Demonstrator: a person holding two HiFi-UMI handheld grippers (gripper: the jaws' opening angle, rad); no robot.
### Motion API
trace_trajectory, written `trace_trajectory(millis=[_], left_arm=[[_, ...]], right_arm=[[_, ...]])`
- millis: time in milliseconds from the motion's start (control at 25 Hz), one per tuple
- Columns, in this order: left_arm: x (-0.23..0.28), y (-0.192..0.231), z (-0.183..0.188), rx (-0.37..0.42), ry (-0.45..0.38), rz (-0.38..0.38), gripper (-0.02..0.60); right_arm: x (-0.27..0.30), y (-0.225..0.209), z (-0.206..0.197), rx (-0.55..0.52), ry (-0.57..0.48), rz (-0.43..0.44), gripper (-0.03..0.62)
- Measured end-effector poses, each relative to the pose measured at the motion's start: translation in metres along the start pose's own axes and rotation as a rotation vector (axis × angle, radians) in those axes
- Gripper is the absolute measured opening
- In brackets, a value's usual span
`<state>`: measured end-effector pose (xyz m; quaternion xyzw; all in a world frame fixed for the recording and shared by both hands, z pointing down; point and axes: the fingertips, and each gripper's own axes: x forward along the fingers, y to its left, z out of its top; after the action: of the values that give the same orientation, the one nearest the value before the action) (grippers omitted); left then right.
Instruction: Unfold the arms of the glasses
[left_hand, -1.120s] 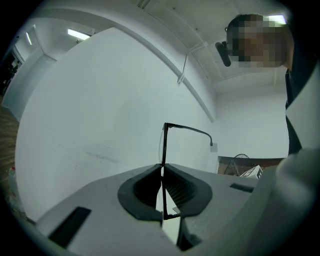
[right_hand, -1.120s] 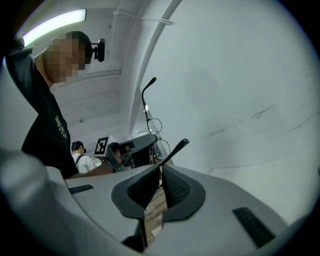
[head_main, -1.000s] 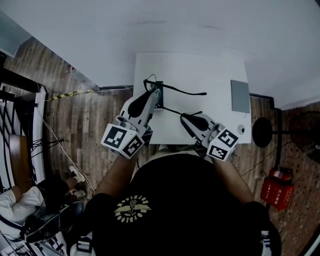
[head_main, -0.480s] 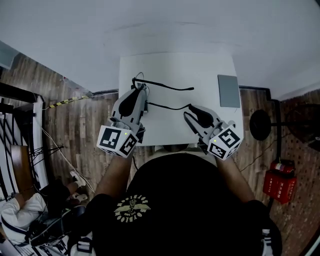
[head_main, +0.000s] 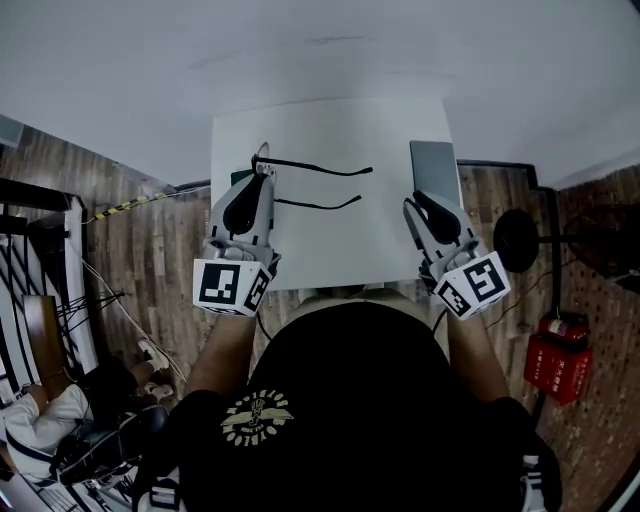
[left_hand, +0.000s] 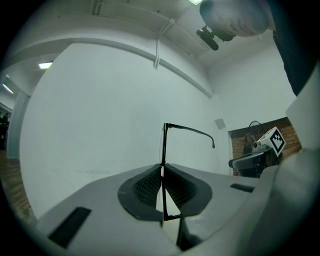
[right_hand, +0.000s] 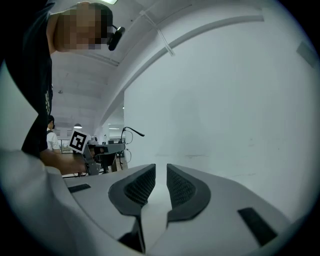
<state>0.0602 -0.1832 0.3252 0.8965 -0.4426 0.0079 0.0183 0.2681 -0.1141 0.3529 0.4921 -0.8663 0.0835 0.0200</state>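
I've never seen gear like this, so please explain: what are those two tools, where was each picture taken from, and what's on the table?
There is no robot: a person holds a two-jaw gripper in each hand. The head view comes from a camera on the person's head, looking down; each gripper view comes from a camera riding on that gripper, looking along its jaws. On the white table lies a flat grey slab. The left gripper is clamped on the front of a pair of glasses, whose two arms are unfolded. The right gripper is off near the slab; its jaws stand apart, have just been closing a little, and hold nothing.
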Motion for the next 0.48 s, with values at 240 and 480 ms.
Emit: trace_trajectory(millis=[240,480], left_arm=[[0.004,-0.019,0.016,0.108,-0.009,0.073,0.023],[0.003,-0.032,0.022,0.162,-0.019,0.137,0.023]], right_arm=[[-0.027,-0.030,0.024,-0.108,-0.044,-0.031,0.021],[-0.048,-0.068,0.035,-0.119,-0.037,-0.092,0.002]])
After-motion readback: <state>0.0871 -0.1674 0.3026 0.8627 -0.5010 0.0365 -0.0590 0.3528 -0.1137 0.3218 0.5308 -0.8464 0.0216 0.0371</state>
